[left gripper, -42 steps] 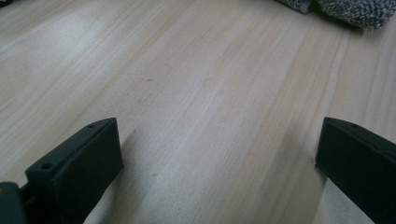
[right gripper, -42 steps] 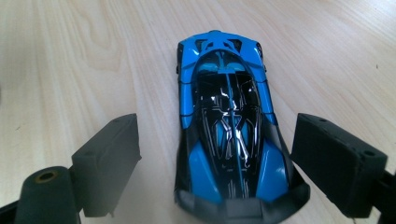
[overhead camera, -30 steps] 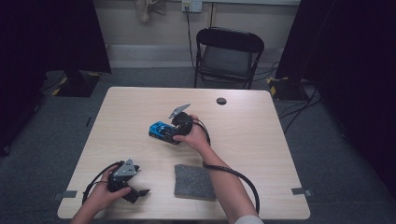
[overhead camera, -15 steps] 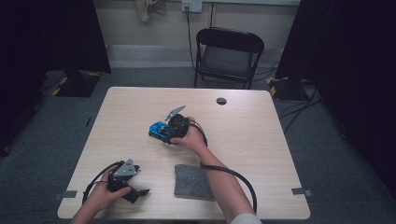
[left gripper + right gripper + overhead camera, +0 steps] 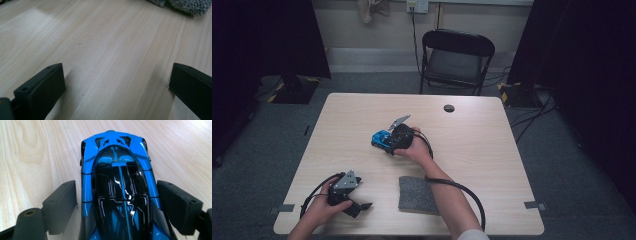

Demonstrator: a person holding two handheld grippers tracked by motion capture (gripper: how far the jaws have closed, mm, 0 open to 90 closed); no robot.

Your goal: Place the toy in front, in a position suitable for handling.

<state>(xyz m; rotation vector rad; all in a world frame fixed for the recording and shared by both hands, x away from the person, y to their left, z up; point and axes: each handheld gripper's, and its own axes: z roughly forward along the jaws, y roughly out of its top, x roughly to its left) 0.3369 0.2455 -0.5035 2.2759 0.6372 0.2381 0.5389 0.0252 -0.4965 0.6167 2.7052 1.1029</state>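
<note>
Here, your right claw (image 5: 120, 205) straddles a blue toy sports car (image 5: 117, 182) mid-desk (image 5: 492, 130), jaws spread, not clamping. Your left claw (image 5: 117, 90) gapes empty near a grey felt pad (image 5: 418, 194); beyond, a black folding chair (image 5: 456, 59).

Right gripper (image 5: 388, 143) moved slightly nearer person, now astride blue toy car (image 5: 381, 138), seemingly no contact.

Glossy plastic toy car (image 5: 117, 187), matt pale wood table (image 5: 492, 150), rough grey cloth pad (image 5: 417, 194)

My two grippers, left gripper (image 5: 360, 206) and right gripper (image 5: 388, 148), have matte black blocky jaws with small screw holes, grey three-cornered top plates and trailing black cables
</note>
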